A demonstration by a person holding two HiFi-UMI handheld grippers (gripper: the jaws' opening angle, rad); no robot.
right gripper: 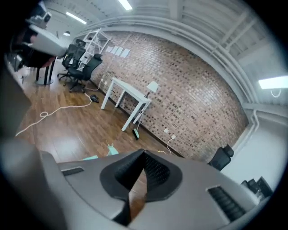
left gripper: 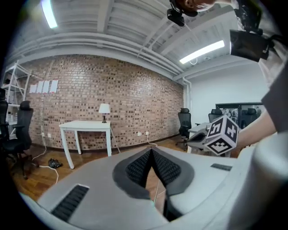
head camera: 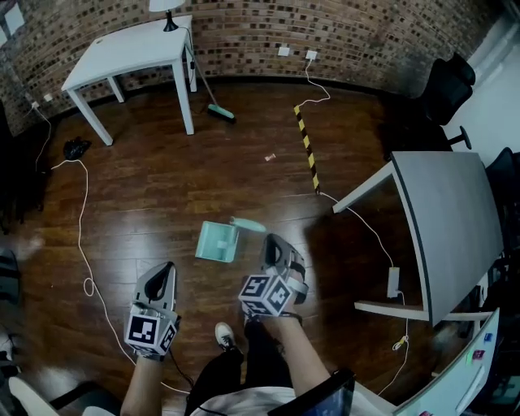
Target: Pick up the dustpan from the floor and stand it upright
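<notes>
Teal dustpan (head camera: 216, 242) on wood floor (head camera: 162, 195), left tool (head camera: 166, 270) at its 7 o'clock, right tool (head camera: 272, 242) at 3 o'clock, both tools closed together and empty, black-and-white marker cubes (head camera: 268, 296) behind.

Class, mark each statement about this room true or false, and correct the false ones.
1. The right tongs hold the dustpan. False: they are shut and empty; the dustpan sits on the floor.
2. A lamp stands on the white table. True.
3. The left tongs are wide open. False: they are shut, nothing between them.
4. A broom leans beside the white table. True.
5. The floor tape is red and white. False: it is yellow and black.
</notes>
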